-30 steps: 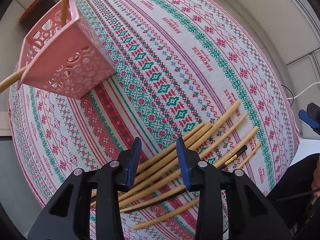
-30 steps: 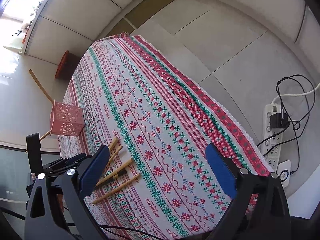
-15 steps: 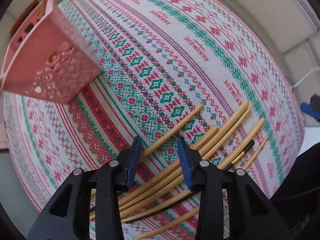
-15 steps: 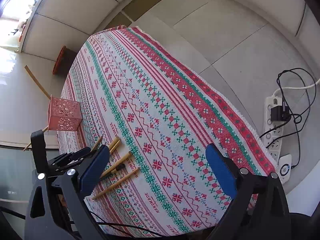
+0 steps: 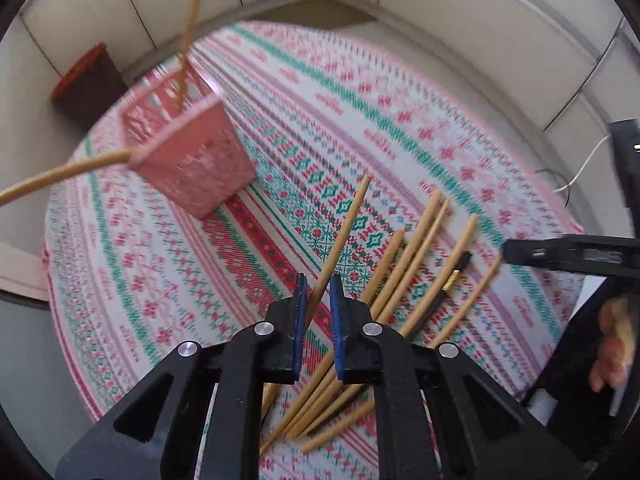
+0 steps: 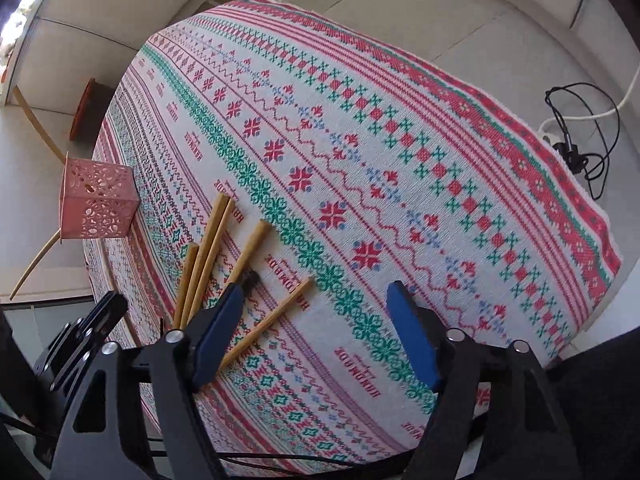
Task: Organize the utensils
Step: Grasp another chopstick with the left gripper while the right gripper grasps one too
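Note:
Several bamboo chopsticks and one black chopstick with a gold band lie fanned on the patterned tablecloth. My left gripper is closing its jaws on a single bamboo chopstick, held clear of the pile and pointing away from me. The pink lattice basket stands at the far left with two chopsticks sticking out. In the right wrist view my right gripper hovers over the cloth beside the chopsticks. Its jaws are closing with nothing between them.
The round table's edge drops to a tiled floor on all sides. A power strip with tangled cables lies on the floor at right. A brown tub with an orange rim stands beyond the basket. A person's hand shows at right.
My left gripper closed on one bamboo chopstick and rose with it, away from the pile. The right gripper came lower and nearer the chopsticks, and its jaws narrowed.

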Demonstrator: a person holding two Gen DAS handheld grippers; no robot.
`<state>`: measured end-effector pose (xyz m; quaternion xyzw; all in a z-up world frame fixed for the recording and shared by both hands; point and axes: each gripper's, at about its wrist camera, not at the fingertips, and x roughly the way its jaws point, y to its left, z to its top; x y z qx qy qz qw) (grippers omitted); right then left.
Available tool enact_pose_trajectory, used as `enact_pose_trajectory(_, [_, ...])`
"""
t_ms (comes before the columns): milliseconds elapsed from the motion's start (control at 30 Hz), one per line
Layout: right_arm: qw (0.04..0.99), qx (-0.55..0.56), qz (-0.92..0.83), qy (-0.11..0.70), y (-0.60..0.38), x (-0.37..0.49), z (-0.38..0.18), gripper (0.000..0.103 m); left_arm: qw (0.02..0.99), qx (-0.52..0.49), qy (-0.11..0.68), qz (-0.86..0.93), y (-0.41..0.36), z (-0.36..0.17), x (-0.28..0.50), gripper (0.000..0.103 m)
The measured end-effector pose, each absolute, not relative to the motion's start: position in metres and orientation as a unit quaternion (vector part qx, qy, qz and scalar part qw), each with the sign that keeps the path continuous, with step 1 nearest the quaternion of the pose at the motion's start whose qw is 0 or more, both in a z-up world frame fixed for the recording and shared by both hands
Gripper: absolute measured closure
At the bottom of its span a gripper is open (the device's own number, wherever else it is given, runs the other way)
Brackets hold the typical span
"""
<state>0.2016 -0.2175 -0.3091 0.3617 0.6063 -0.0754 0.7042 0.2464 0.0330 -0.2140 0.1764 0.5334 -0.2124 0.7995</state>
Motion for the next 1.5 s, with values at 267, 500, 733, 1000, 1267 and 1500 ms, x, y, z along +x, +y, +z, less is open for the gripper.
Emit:
enact_pose_trajectory(267, [0.688, 0.352, -0.121, 0.623, -0.181, 0.208, -0.306, 0.074, 0.849, 0.144, 0.465, -0.204, 0.044, -0.139, 0.190, 0.093])
enact_pose_trajectory(500, [0.691, 0.315, -0.173, 0.628, -0.147, 0.222, -0.313, 0.091, 0.874, 0.115, 0.427, -0.203, 0.064, -0.118, 0.173, 0.094])
enact_pose_trajectory(733, [0.704, 0.350, -0.148, 0.600, -0.160, 0.214, -0.312, 0.096, 0.869, 0.097, 0.432, -0.222, 0.073, -0.119, 0.171, 0.094])
enact_pose_trajectory(1000, [0.716, 0.360, -0.141, 0.581, -0.201, 0.196, -0.293, 0.098, 0.808, 0.112, 0.531, -0.229, 0.042, -0.197, 0.216, 0.085])
enact_pose_trajectory(1267, [0.719, 0.357, -0.145, 0.579, -0.229, 0.203, -0.294, 0.097, 0.791, 0.164, 0.543, -0.230, -0.022, -0.236, 0.266, 0.069])
enact_pose_trajectory(1500, [0.700, 0.351, -0.140, 0.606, -0.233, 0.221, -0.312, 0.094, 0.757, 0.177, 0.591, -0.215, -0.040, -0.274, 0.300, 0.067])
